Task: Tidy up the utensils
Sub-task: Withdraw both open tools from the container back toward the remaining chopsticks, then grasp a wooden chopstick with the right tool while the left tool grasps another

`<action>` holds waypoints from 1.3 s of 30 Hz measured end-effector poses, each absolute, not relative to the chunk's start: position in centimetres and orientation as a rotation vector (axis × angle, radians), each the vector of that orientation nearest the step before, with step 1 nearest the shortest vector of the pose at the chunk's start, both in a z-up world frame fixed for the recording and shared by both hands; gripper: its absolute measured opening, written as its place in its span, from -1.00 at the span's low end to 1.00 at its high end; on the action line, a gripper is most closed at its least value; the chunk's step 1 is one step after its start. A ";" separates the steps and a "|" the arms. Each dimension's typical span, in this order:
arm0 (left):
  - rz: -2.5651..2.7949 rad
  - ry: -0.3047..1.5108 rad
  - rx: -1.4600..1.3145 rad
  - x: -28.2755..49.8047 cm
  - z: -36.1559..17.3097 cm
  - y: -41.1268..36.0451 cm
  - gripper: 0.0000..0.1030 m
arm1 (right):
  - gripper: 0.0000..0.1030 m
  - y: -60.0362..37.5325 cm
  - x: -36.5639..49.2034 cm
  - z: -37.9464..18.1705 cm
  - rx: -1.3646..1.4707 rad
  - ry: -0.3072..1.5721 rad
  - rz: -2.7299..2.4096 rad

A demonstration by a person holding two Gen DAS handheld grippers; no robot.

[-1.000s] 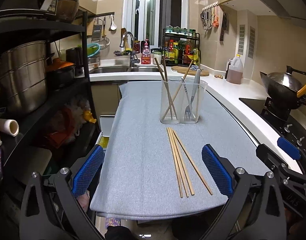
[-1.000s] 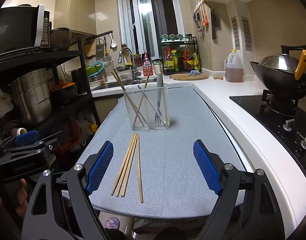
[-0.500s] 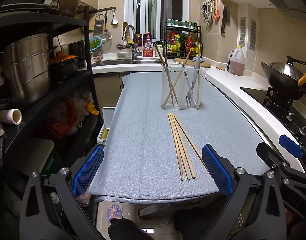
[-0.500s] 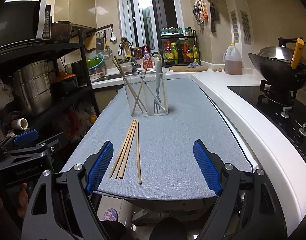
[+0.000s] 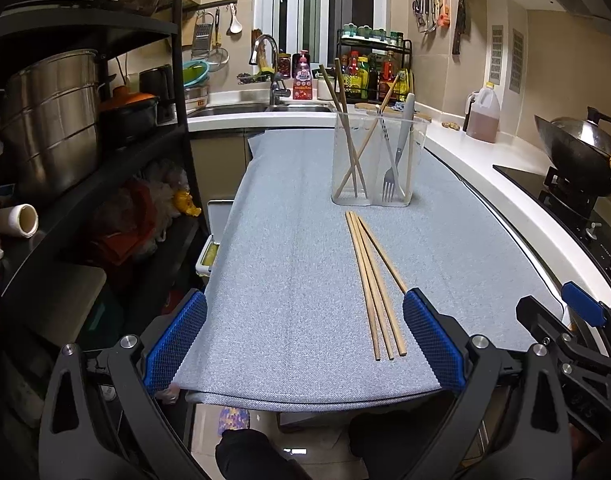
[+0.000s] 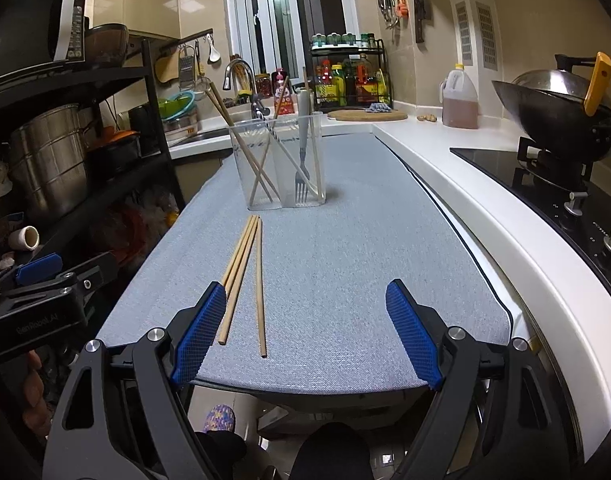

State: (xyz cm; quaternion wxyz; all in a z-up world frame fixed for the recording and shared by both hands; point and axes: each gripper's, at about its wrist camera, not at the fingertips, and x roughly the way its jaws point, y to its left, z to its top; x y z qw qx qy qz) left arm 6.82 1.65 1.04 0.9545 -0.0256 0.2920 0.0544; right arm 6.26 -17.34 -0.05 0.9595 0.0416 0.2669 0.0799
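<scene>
Three wooden chopsticks (image 5: 371, 280) lie side by side on the grey mat (image 5: 289, 248), also seen in the right wrist view (image 6: 245, 272). Behind them stands a clear plastic holder (image 5: 379, 160) (image 6: 279, 164) with several chopsticks and a fork (image 5: 391, 176) (image 6: 302, 172) in it. My left gripper (image 5: 305, 344) is open and empty over the mat's near edge, left of the chopsticks' near ends. My right gripper (image 6: 305, 332) is open and empty, the chopsticks' near ends beside its left finger.
A black shelf rack (image 5: 105, 152) with steel pots (image 5: 53, 120) stands left. A white counter (image 6: 505, 216) runs along the right, with a stove and wok (image 6: 561, 120) and an oil jug (image 6: 459, 100). The sink (image 5: 261, 108) and a spice rack (image 5: 373, 72) are at the back.
Both grippers have pulled back toward me and dropped lower; the mat's near edge and the floor now show below. The chopsticks and holder have not moved.
</scene>
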 end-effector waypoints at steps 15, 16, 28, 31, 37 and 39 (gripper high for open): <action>0.118 0.665 -0.099 9.0 -3.6 3.7 0.85 | 0.06 -14.6 8.6 -5.4 -0.004 0.640 0.224; 0.122 0.674 -0.100 9.1 -3.8 3.9 0.85 | 0.01 -14.3 9.0 -5.9 -0.004 0.653 0.233; 0.114 0.698 -0.091 10.5 -5.0 4.5 0.85 | -0.20 -12.9 10.7 -8.9 -0.039 0.547 0.320; 0.099 0.692 -0.081 10.6 -5.4 4.0 0.85 | -0.35 -13.0 10.6 -9.2 -0.044 0.508 0.324; 0.041 0.653 -0.036 10.3 -6.1 2.2 0.85 | -0.91 -13.2 10.3 -9.2 -0.061 0.487 0.329; 0.037 0.639 -0.015 10.3 -6.2 1.6 0.85 | -0.90 -13.8 10.5 -9.1 -0.046 0.495 0.306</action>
